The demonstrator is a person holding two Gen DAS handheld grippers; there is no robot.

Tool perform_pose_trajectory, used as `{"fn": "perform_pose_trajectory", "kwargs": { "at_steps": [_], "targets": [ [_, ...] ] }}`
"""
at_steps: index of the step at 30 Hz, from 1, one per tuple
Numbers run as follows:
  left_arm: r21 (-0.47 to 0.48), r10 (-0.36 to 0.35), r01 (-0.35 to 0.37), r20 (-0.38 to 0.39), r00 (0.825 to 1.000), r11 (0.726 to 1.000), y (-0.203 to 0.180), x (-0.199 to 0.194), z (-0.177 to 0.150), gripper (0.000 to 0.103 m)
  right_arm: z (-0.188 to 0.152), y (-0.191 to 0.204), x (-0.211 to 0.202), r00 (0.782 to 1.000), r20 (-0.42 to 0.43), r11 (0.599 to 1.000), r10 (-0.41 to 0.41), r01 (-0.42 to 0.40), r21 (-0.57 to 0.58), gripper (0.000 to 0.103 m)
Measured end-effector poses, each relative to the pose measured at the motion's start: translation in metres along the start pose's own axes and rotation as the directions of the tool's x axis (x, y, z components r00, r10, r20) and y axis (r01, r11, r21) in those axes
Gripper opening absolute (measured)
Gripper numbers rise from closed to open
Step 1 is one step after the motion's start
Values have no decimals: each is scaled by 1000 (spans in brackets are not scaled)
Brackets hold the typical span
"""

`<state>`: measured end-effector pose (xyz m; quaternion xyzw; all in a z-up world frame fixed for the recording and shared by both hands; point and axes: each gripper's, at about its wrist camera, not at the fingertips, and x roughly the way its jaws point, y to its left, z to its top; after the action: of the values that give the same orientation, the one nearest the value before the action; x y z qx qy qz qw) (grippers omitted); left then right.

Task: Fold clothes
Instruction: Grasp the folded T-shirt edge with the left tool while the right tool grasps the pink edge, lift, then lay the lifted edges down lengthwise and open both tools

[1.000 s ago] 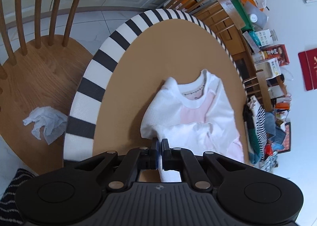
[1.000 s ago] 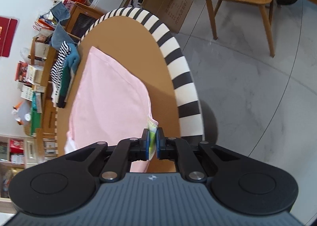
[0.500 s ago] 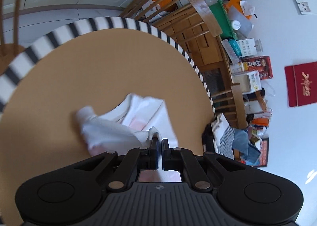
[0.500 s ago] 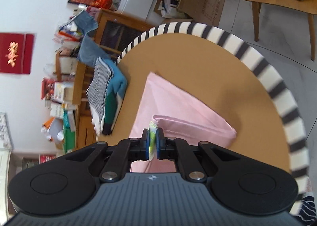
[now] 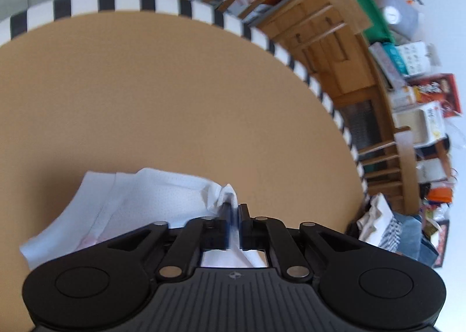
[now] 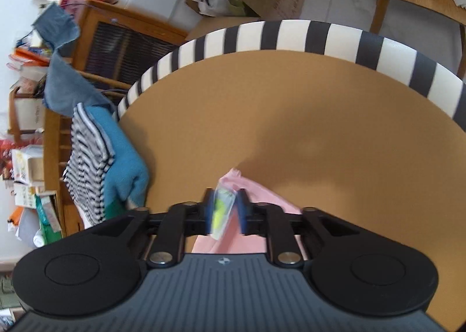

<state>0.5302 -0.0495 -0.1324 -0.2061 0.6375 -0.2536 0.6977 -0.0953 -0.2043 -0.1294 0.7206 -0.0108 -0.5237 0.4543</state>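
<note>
A: What can't you make out from here?

B: Most of the garment (image 5: 137,201). Both tongs' black bodies cover its near part, so the full shape is cut off. The left view is also smeared with blur, worst along the shelves at the right.

A: Where is the garment?

B: On the tan table (image 5: 174,93), at the near edge, close under both tongs. From the left it shows white mesh; from the right, pink (image 6: 262,195) with a yellow-green tag (image 6: 222,209).

A: Which way does it run?

B: In the left view the white cloth stretches sideways, from a loose corner at the far left up to a bunched peak at the fingers. Its true long axis I cannot tell; too much is hidden.

A: And the tongs?

B: Two. The left tongs (image 5: 235,212) are parting, a narrow gap with white cloth in it, and the pads no longer seem to pinch it. The right tongs (image 6: 224,207) are parting too, wider; the tag and pink edge sit loose between the blue pads.

A: Counts?

B: One garment on the table, one table with a black-and-white striped rim (image 6: 291,38). Beside it, one stack of clothes (image 6: 96,163), striped over blue; how many pieces I cannot tell.
</note>
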Motion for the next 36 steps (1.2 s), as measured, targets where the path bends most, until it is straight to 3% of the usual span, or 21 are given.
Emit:
{"fn": "perform_pose_trajectory", "kwargs": {
  "at_steps": [1,3,5,6,8,9,10,11,12,14,16,18,20,22,24,26,27,29,32,33,36],
  "targets": [
    [-46,-52,53,28,998,998,4,-2,1,15,6,-1,5,1000,-6,1000,-2,2,7,40],
    [-50,-121,127,109,987,991,7,-16,2,26,19,0,-1,995,-7,995,100,-100,-14,42],
    [66,-146,138,147,978,988,4,-35,-8,31,27,6,-18,981,3,975,193,-192,-109,42],
    [131,-157,137,159,975,982,2,-45,-15,31,21,12,-23,981,-10,953,193,-190,-237,42],
    [270,-178,132,152,972,954,-2,-60,-33,31,8,26,-35,982,-37,855,184,-178,-487,41],
    [349,-187,139,107,977,927,-4,-62,-51,32,-4,30,-32,982,-101,790,162,-190,-583,36],
    [415,-193,150,61,979,897,-6,-61,-70,33,-19,32,-20,977,-178,749,118,-205,-630,23],
    [469,-191,157,26,981,869,-9,-57,-89,37,-33,34,-8,965,-252,706,68,-224,-672,17],
    [504,-179,156,-4,984,849,-13,-48,-106,42,-45,34,8,956,-292,698,27,-227,-679,9],
    [519,-148,163,-70,986,839,-22,-22,-131,42,-65,34,39,938,-344,694,-39,-222,-685,8],
    [538,-113,147,-96,989,830,-34,4,-149,42,-76,34,62,932,-356,716,-66,-204,-668,8],
    [541,-103,123,-68,992,832,-43,21,-157,42,-75,34,68,948,-318,747,-22,-196,-635,9],
    [509,-119,121,-35,992,853,-41,31,-158,42,-66,28,66,963,-269,806,34,-186,-561,9],
    [475,-129,127,-29,991,871,-41,36,-154,42,-60,22,64,971,-237,840,42,-163,-518,10],
    [470,-130,128,-29,991,873,-47,37,-151,45,-71,28,59,964,-263,793,21,-176,-583,10],
    [499,-136,133,-31,990,856,-46,36,-148,53,-98,38,46,968,-252,660,-10,-183,-729,13],
    [515,-139,135,-32,990,846,-45,35,-147,52,-109,40,43,973,-230,601,-34,-164,-783,14],
    [520,-144,141,-34,989,843,-40,28,-143,51,-120,38,48,979,-184,560,-91,-103,-822,5],
    [450,-171,168,-34,985,877,-27,-1,-135,52,-114,38,34,986,-147,581,-81,-73,-811,9],
    [442,-184,176,-25,983,880,-21,-15,-136,54,-112,38,24,988,-142,556,-59,-86,-827,10],
    [440,-146,133,-6,989,888,1,-52,-161,56,-112,39,0,988,-146,392,-41,-118,-912,13]
  ]
}}
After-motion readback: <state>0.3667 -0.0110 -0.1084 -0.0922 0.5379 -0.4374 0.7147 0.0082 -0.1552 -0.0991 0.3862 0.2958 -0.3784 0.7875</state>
